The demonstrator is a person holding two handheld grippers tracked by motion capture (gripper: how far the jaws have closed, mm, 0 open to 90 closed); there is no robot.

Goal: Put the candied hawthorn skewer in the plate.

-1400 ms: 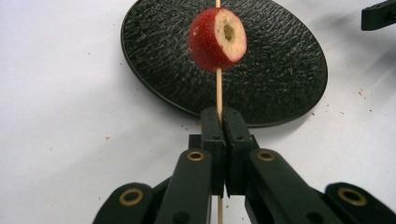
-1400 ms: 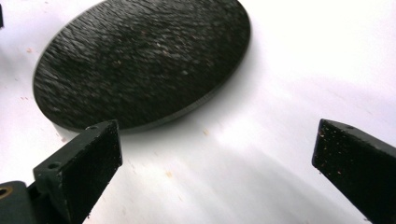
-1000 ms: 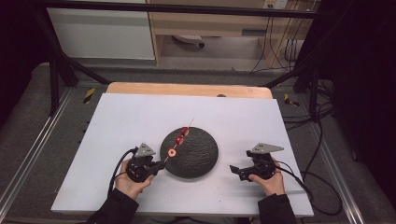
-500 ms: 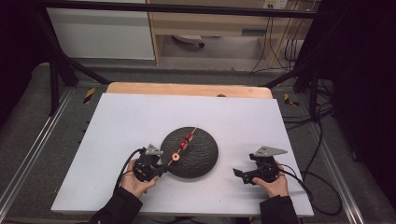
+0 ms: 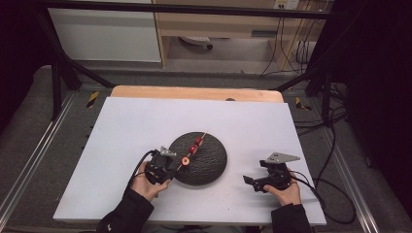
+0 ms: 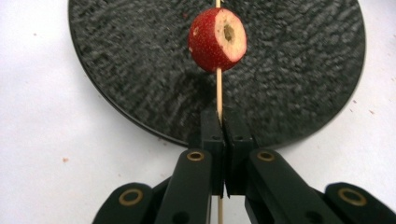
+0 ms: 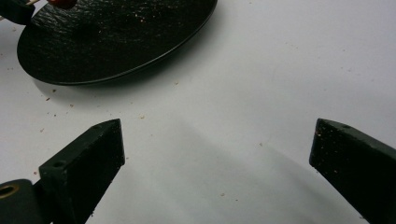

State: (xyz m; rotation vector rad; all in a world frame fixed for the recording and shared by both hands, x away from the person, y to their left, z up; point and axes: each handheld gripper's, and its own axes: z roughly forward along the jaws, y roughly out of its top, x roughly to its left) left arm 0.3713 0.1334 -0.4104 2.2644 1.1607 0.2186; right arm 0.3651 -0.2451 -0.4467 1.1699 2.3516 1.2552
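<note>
High view: left gripper [image 5: 171, 167] at the near-left rim of the black plate [image 5: 211, 165] — jaws clamped on a wooden skewer [image 6: 218, 98] carrying red fruit pieces [image 5: 195, 144] above the plate. Right gripper [image 5: 252, 181] rests on the white table [image 5: 121, 131] — jaws wide apart, nothing between them.

My left gripper [image 6: 219, 140] has its jaws pinched tight on a thin wooden skewer [image 6: 218, 91]. The stick runs straight up over the black textured plate [image 6: 303, 70], threaded through a red fruit [image 6: 210, 39] with a cut pale face, possibly a hawthorn. White table [image 6: 56, 116] lies around.
</note>
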